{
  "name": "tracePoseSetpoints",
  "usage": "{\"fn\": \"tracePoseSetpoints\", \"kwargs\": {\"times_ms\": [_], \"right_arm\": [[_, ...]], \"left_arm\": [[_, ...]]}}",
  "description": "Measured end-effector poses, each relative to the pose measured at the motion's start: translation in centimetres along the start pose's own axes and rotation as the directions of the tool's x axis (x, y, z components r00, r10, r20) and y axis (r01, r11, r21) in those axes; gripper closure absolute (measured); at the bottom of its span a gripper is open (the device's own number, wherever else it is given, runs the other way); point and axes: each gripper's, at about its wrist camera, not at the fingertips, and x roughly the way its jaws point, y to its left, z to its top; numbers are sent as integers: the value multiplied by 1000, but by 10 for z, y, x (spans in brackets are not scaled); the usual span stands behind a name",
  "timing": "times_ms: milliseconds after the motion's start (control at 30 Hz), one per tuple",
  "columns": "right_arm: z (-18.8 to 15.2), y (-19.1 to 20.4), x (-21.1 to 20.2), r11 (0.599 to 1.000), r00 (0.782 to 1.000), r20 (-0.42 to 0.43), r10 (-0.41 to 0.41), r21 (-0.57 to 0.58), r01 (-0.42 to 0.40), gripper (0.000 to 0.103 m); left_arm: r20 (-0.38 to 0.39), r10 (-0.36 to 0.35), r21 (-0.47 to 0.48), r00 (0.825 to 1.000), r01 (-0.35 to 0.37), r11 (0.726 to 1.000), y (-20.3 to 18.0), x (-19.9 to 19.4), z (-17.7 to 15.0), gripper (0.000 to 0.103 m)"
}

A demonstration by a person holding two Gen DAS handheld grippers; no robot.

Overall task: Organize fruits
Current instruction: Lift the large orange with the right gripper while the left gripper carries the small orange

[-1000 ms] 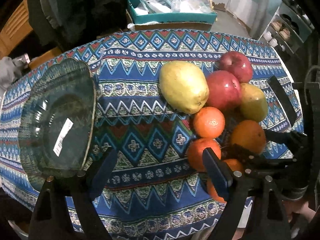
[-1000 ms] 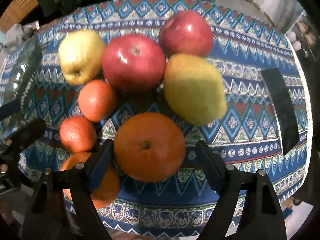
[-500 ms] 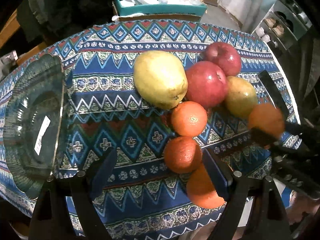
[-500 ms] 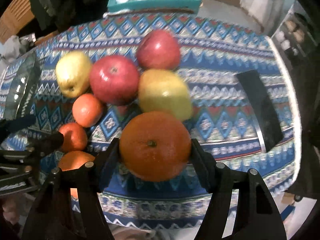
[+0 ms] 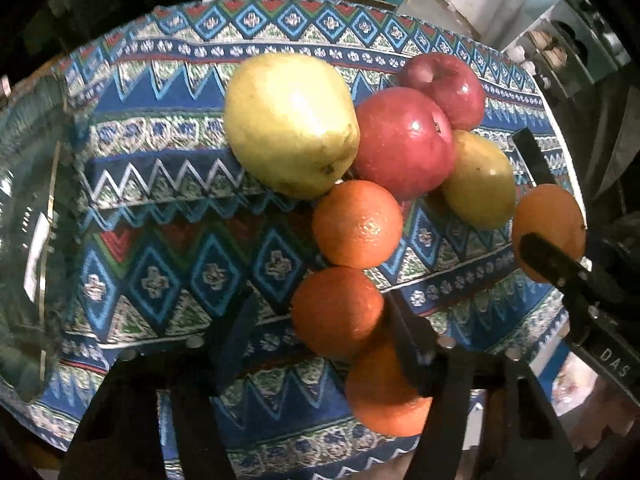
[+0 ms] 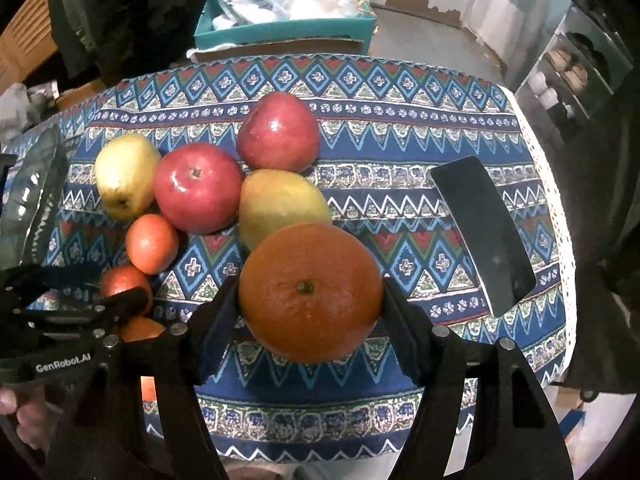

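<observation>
My right gripper (image 6: 310, 316) is shut on a large orange (image 6: 310, 292) and holds it above the patterned tablecloth (image 6: 400, 128). The left wrist view shows that orange (image 5: 548, 224) at the far right. My left gripper (image 5: 324, 332) points down over a small tangerine (image 5: 336, 312), which sits between its closing jaws. The right finger is at the fruit's side and a gap remains on the left. Another tangerine (image 5: 358, 224), an orange (image 5: 380, 392), two red apples (image 5: 402, 142) (image 5: 444, 84) and two yellow pears (image 5: 290, 124) (image 5: 478, 182) lie clustered on the cloth.
A clear glass bowl (image 5: 28, 200) stands at the table's left end. A black phone (image 6: 484, 232) lies on the cloth to the right. Behind the table is a teal box (image 6: 280, 28) with bags in it. A hand (image 6: 16, 412) holds the left gripper.
The right jaws closed on the large orange and lifted it off the cloth. The left gripper came down over the tangerines and its jaws narrowed around one.
</observation>
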Motion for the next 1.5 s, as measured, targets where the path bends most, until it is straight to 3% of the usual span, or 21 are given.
{"fn": "tracePoseSetpoints", "kwargs": {"times_ms": [100,267,633,1033,1500], "right_arm": [[3,-1,-1,1000,1000,7,0,5,0,34],[7,-1,-5,1000,1000,28,2,5,-2,34],[14,5,-25,1000,992,123,-8,-20,11,34],[19,21,-69,995,957,289,-10,-92,38,34],[22,34,-120,991,902,431,25,-129,34,34]], "left_arm": [[-3,-28,25,1000,28,999,-5,-1,0,56],[41,75,97,996,-79,992,-12,-8,-3,58],[188,96,78,977,-112,991,0,-55,-2,58],[360,108,74,927,-144,987,0,-111,-7,58],[518,105,66,849,-162,985,-5,-172,-18,58]]}}
